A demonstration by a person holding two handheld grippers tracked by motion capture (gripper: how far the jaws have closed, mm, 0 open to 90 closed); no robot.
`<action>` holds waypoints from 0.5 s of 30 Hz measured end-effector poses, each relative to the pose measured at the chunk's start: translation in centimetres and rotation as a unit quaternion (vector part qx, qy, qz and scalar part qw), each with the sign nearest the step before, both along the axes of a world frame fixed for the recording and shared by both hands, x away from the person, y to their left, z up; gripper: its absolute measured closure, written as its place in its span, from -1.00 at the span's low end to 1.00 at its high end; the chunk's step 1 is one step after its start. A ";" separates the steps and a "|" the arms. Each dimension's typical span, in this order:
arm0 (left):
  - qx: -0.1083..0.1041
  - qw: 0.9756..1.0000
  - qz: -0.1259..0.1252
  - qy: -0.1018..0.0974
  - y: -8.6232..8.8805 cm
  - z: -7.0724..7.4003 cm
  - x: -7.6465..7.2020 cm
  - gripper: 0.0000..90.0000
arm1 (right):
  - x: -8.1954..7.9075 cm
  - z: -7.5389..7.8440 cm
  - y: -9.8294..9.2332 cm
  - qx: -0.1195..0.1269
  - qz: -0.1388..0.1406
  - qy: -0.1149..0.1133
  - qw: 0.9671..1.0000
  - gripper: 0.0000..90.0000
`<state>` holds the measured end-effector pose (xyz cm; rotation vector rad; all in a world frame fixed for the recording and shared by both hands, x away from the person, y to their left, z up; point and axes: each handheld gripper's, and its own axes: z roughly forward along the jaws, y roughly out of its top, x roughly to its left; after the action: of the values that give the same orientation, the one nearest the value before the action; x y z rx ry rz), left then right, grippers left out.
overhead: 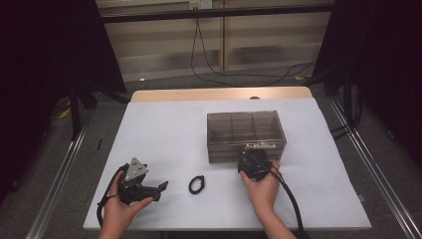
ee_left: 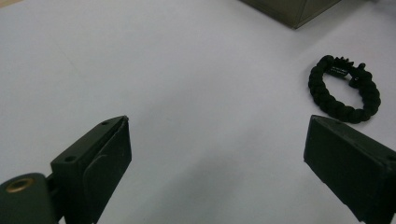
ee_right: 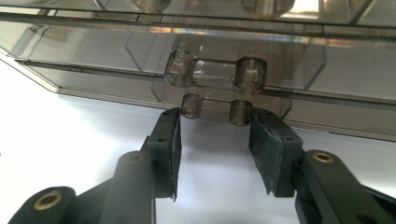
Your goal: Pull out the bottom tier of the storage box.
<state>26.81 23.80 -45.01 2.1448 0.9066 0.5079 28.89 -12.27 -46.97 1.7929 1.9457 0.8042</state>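
Smoky drawer box (overhead: 246, 130), two handles (ee_right: 214, 73)

One smoky transparent drawer box (overhead: 246, 135) stands on the bench (overhead: 164, 134), and its front shows three drawers stacked one above another. Two clear bar handles (ee_right: 215, 73) show in the right gripper view. One black braided bracelet (overhead: 197, 184) lies on the bench. Two hand-held grippers: left gripper (overhead: 155, 190), right gripper (overhead: 255, 160).

The black braided bracelet (overhead: 197, 184) lies flat on the white table cover (overhead: 164, 129). Black cables (overhead: 234, 74) lie on the floor behind.
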 end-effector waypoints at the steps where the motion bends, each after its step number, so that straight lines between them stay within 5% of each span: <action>1: 0.001 1.000 0.000 0.000 0.0 0.0 0.0 -0.83 | 0.0 0.0 0.0 0.002 -0.001 -0.002 1.000 0.22; 6: 0.002 1.000 -0.004 0.000 -0.1 0.0 0.0 -0.83 | -0.1 0.1 0.0 0.002 -0.002 -0.006 1.000 0.24; 7: 0.003 1.000 -0.005 0.001 -0.1 0.0 0.0 -0.83 | -0.3 0.3 -0.1 0.002 -0.004 -0.013 1.000 0.46; 8: 0.004 1.000 -0.005 0.000 -0.2 0.0 0.0 -0.83 | -0.3 0.3 -0.1 0.002 -0.004 -0.013 1.000 0.46; 9: 0.001 1.000 -0.005 0.001 -0.2 -0.1 0.0 -0.83 | -0.6 1.0 -0.8 0.007 0.008 -0.048 0.999 1.00; 10: 0.001 1.000 -0.005 0.001 -0.2 -0.1 0.0 -0.83 | -0.6 1.0 -0.8 0.007 0.008 -0.048 0.999 1.00; 12: 0.004 1.000 -0.006 0.001 -0.3 -0.1 0.0 -0.83 | -0.3 0.8 -1.0 0.029 0.019 -0.004 0.999 0.77; 15: 0.003 1.000 -0.007 -0.001 -0.3 0.0 -0.1 -0.83 | -0.5 0.6 -0.5 0.010 0.022 -0.011 1.000 0.66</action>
<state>26.75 23.49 -45.00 2.1536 0.8899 0.5057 28.42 -12.78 -46.38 1.7512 1.9761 0.8556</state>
